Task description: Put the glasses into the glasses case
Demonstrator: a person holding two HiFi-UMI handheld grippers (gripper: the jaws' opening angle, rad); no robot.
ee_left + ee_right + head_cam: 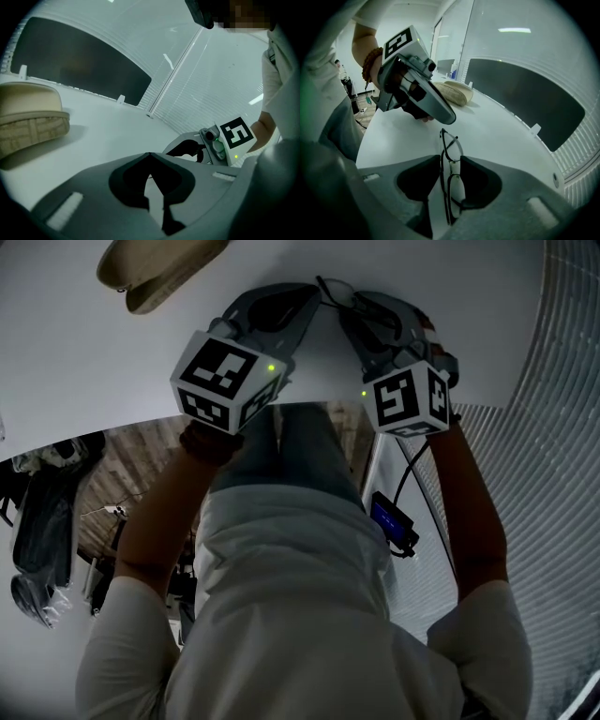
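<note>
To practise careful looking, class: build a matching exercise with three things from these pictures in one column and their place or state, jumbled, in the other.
Things:
1. glasses
2. glasses case
3. left gripper

Place or state:
a. jaws together, nothing in them
b. lying on the white table
c. gripped on edge by the right gripper

Pairs: 1-c, 2-b, 3-a

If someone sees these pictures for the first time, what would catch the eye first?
First, the folded glasses, held on edge between the jaws of the right gripper over the white table. Next, the beige glasses case, which lies on the table at the upper left of the head view, apart from both grippers. The left gripper is shut and holds nothing.
</note>
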